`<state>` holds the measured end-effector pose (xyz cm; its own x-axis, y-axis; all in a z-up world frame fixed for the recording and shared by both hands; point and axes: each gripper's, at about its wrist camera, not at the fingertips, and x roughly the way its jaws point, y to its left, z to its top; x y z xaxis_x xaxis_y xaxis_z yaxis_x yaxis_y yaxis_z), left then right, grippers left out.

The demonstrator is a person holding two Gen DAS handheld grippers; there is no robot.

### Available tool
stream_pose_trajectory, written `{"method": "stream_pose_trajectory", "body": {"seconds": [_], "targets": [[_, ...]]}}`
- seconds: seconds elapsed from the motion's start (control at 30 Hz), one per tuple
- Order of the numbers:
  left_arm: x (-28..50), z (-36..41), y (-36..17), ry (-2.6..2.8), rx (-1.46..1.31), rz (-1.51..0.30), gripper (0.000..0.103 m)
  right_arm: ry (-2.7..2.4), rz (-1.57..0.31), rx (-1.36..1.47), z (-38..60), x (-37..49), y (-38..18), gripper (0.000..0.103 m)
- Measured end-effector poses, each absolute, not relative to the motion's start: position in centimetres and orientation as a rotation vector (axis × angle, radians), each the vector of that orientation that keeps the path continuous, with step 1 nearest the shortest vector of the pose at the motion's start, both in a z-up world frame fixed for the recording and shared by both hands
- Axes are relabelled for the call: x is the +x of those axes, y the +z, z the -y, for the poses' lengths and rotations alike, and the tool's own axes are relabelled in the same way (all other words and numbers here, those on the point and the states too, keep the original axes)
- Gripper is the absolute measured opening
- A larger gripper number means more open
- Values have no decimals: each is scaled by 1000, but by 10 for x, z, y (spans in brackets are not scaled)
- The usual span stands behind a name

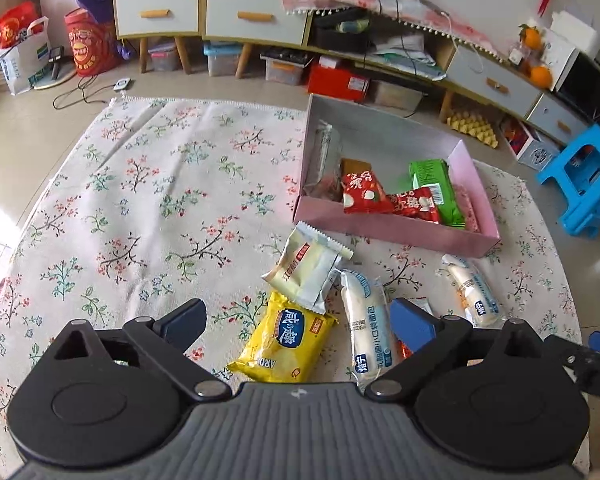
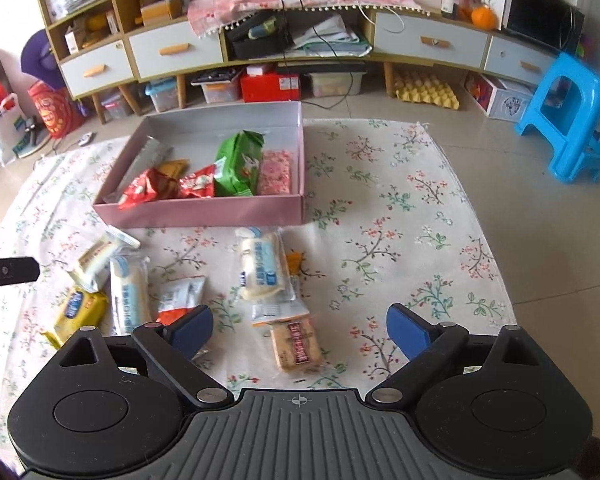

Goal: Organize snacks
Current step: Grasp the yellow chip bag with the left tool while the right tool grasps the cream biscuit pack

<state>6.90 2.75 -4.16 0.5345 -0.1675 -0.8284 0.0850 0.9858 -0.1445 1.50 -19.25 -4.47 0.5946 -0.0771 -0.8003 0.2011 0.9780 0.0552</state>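
Left gripper open over yellow packet, right gripper open over biscuit packet

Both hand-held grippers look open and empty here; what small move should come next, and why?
Probably lower the left hand-held gripper onto the yellow packet and close. Its jaws stand wide with that packet lying loose on the cloth between them, while the pink box already holds other snacks.
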Motion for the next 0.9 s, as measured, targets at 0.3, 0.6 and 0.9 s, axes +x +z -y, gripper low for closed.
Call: {"method": "stream_pose_trajectory", "body": {"seconds": [0.3,0.6,0.9], "targets": [[70,-36,-42,-158,-148,-1023,98,-156,-930,188,202,14,-47,95],[71,-33,-51,-168,-107,-1056,98,-145,-963,192,206,18,-54,95],[73,-40,-56,-167,-145,-1089,98,-135,-996,276,217,22,-61,95]]}}
